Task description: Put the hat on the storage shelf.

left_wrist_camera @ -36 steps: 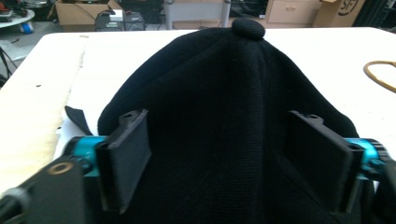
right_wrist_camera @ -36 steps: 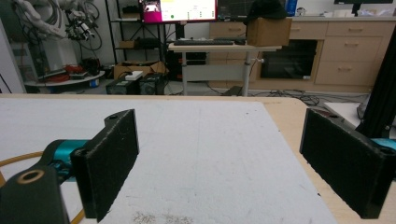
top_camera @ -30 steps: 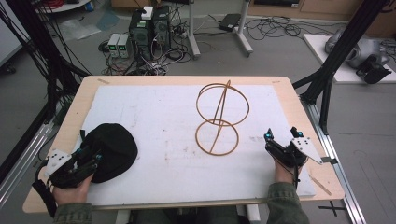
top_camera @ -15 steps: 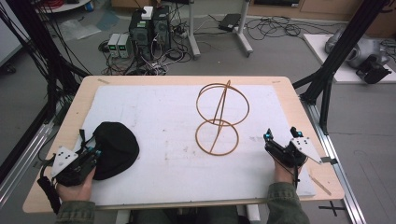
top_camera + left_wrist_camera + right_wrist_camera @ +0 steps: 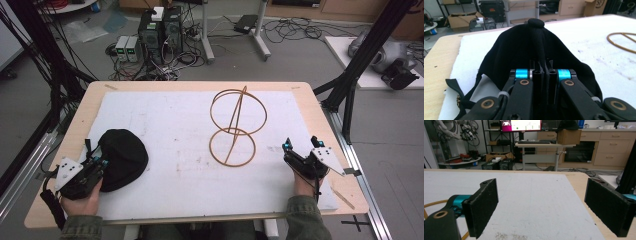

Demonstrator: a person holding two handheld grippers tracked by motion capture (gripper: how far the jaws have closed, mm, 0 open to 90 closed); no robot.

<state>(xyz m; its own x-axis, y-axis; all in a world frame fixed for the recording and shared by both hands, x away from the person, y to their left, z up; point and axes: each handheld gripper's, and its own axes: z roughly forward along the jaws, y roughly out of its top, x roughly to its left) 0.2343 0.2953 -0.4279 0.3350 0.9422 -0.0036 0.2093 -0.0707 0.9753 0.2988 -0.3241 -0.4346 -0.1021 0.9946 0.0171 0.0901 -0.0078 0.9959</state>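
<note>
- The jaws of the left gripper (image 5: 97,165) have just been closed, and a fold of the black cap (image 5: 122,157) is now pinched between them.
- The cap's near edge has been bunched up by the desk's front-left corner.

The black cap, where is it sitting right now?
In the high view the black cap lies near the table's front left corner on the white mat, its near edge pinched in the left gripper, well left of the wooden ring stand.
</note>
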